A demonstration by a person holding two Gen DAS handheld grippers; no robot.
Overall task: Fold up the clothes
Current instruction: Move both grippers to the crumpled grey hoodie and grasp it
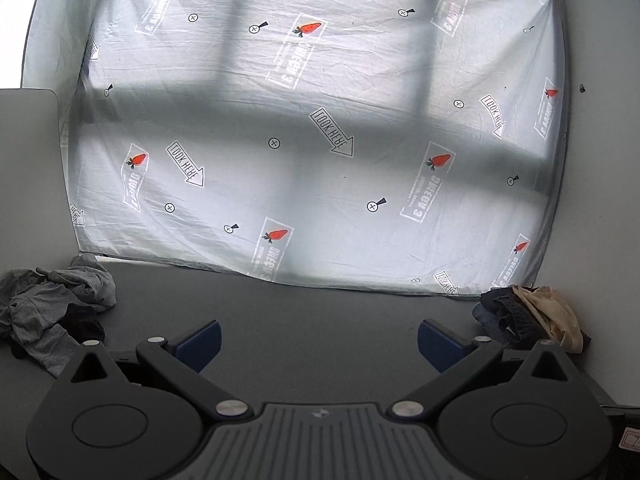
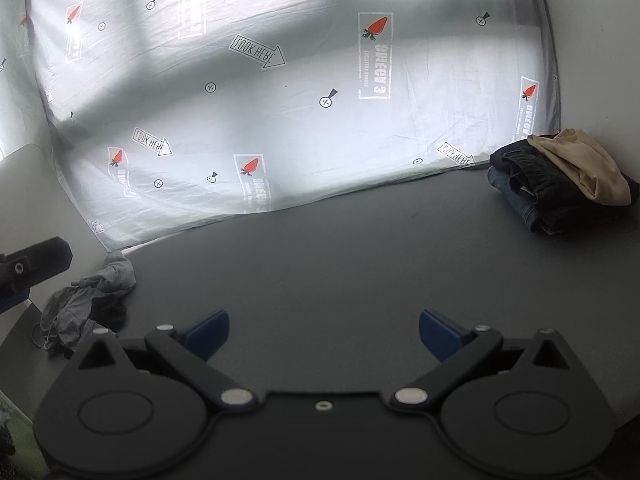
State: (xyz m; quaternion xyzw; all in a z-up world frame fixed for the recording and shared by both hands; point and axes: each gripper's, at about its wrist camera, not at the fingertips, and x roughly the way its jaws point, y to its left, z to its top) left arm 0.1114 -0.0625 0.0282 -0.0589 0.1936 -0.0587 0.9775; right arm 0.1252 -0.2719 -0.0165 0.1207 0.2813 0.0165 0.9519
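Observation:
A crumpled pile of grey clothes (image 1: pixel 56 308) with a black piece in it lies at the left of the dark table (image 1: pixel 312 312); in the right wrist view the same grey pile (image 2: pixel 88 300) sits low on the left. A folded stack of dark clothes topped by a beige garment (image 1: pixel 548 312) sits at the table's right edge, and that folded stack (image 2: pixel 560 176) appears again at the right. My left gripper (image 1: pixel 319 342) is open above bare table, holding nothing. My right gripper (image 2: pixel 324 334) is open too, empty. Both hover between the two piles.
A printed sheet (image 1: pixel 312 128) with carrots and arrows hangs as a backdrop behind the table. A grey laptop lid (image 1: pixel 24 152) stands at the far left. Part of the left gripper's body (image 2: pixel 28 268) shows at the left edge of the right wrist view.

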